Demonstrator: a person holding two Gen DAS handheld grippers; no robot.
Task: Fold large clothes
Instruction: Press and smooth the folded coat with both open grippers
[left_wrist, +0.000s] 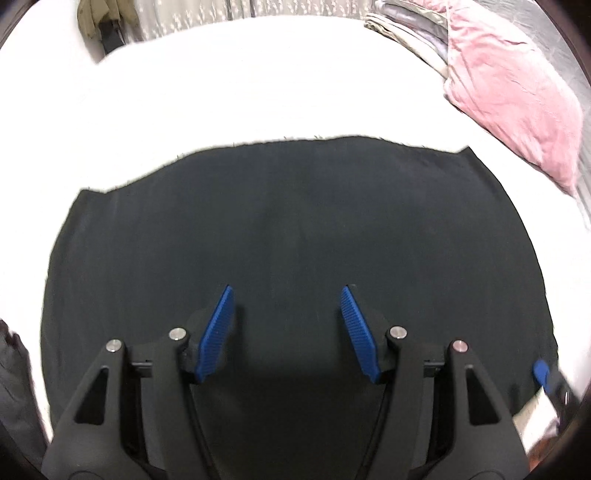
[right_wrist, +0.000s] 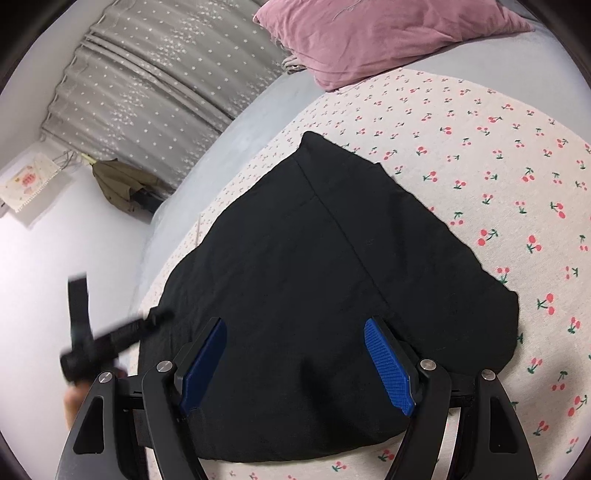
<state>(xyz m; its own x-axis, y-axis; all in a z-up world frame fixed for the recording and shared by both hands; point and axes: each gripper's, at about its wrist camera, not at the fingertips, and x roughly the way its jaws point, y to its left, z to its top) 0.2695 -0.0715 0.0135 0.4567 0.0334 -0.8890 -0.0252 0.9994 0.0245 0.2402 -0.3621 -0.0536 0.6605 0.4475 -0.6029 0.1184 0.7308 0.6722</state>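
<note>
Left wrist view looks down along the left gripper, whose blue ribbed fingers stand spread wide apart with nothing between them, poised over the broad black fabric garment. The garment lies flat and smooth on the white cherry-print bed cover, its far hem running roughly parallel to the bed's far edge. That neat lay suggests it has been spread out so the edges can be matched for a fold. Right wrist view shows the right gripper likewise splayed open and empty above the near side of the same cloth, where a straight seam crosses the fabric toward its far corner. Whether either gripper touches the cloth cannot be told. Both sit near the garment's near edge, probably so that each can take one corner and carry it across together. A crumpled pink pillow rests at the bed's far right corner, well apart from the garment, beside a stack of pale folded linens. A grey star-patterned curtain hangs beyond the bed, and an olive-green garment hangs near it.
</note>
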